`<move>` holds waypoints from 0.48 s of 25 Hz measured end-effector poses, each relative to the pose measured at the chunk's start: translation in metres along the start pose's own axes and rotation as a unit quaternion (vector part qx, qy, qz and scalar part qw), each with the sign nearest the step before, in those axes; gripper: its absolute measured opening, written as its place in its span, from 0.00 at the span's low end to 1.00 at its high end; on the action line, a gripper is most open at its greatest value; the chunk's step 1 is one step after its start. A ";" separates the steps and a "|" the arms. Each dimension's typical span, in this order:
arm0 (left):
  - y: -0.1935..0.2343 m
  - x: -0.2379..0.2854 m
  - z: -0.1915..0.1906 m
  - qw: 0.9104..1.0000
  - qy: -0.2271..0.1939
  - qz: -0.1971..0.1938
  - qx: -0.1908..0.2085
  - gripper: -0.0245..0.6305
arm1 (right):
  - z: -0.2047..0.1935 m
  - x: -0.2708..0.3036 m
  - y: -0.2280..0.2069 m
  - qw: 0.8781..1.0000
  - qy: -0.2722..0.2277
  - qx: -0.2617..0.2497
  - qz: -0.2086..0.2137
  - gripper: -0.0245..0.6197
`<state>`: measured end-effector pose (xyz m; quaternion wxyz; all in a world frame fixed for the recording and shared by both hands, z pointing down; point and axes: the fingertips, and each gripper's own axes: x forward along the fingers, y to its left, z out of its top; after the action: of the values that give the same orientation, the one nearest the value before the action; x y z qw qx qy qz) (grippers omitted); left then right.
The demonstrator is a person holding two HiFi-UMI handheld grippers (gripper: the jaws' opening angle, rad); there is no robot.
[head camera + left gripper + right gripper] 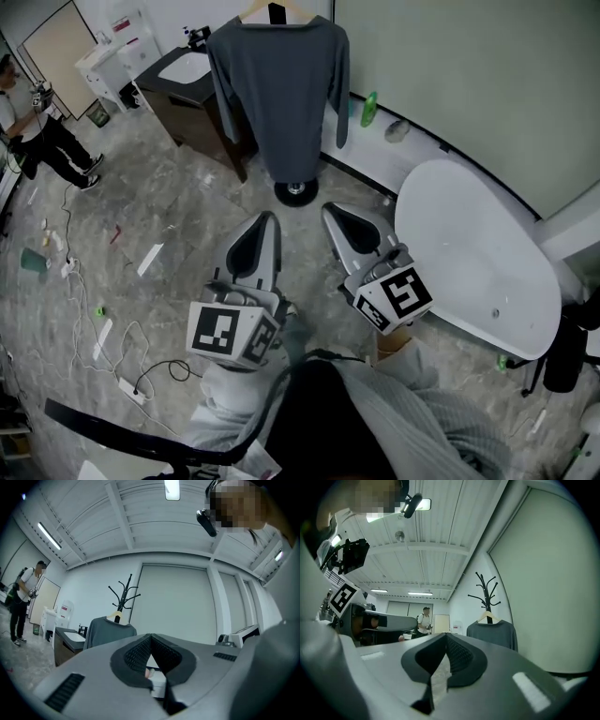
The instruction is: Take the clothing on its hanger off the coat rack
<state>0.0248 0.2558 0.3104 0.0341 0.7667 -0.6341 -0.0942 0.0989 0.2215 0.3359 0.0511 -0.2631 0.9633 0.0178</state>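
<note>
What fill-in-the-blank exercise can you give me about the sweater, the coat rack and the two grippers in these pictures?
1. The grey sweater hangs on a wooden ____ on the coat rack.
2. The left gripper and the right gripper both have their fingers ____, with nothing held.
3. In the head view, the white bathtub lies to the ____ of the coat rack's base.
Missing words: hanger; closed; right.

The left gripper (270, 218) and right gripper (329, 209) are 2 smooth grey shells, each tapering to jaws lined with black, mesh-textured pads (138, 653). Each carries a white cube (228, 333) printed with black square markers (part of the gripper itself). The person wears light grey ribbed sleeves (441, 408) and a black strap (112, 427).
</note>
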 end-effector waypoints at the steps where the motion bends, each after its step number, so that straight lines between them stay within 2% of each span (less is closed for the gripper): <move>1: 0.016 0.014 0.007 1.000 -0.001 -0.007 0.005 0.04 | 0.003 0.022 -0.006 1.000 -0.003 -0.005 -0.003 0.04; 6: 0.085 0.063 0.023 0.999 0.001 -0.030 0.015 0.04 | 0.006 0.103 -0.023 0.999 -0.018 -0.008 -0.026 0.04; 12: 0.142 0.126 0.000 0.999 0.030 -0.040 0.002 0.04 | -0.026 0.166 -0.074 0.998 0.006 0.012 -0.054 0.04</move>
<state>-0.0896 0.1046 0.3221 0.0477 0.7943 -0.6015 -0.0715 -0.0081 0.0725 0.3430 0.0491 -0.3139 0.9482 0.0015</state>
